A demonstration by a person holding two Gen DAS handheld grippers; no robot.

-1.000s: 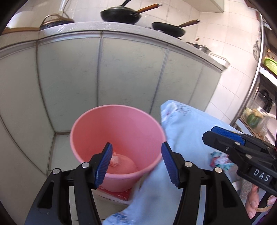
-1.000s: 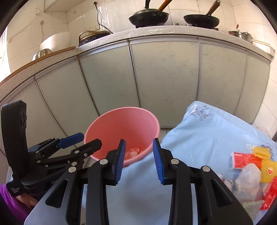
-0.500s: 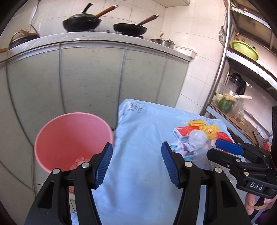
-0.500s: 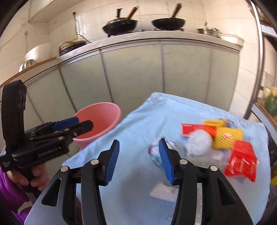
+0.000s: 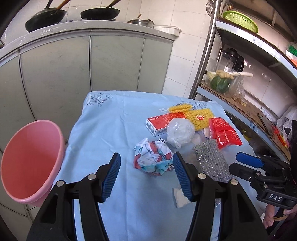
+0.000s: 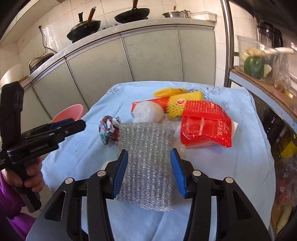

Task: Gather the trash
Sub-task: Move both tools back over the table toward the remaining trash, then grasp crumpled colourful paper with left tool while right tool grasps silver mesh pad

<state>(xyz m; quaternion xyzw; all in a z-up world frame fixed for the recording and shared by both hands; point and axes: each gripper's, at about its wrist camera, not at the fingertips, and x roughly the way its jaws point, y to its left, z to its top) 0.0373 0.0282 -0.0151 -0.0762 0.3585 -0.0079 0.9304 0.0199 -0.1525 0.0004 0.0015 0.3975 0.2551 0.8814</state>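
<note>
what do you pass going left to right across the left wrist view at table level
pink bucket → crumpled printed paper → silver mesh pouch → right claw

Home kitchen: woks [image 5: 45, 15] and a steel pot [image 5: 142, 21] on tiled counter [image 5: 89, 26] beyond the fingers; metal shelf rack [image 5: 239, 100] right of the fingers holding blender [image 5: 232, 59], vegetables [image 5: 220, 83], green basket [image 5: 240, 18].

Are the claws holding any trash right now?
No. Both are open and empty. The left claw hovers by the crumpled paper ball; the right claw hovers over the silver bubble wrap.
</note>
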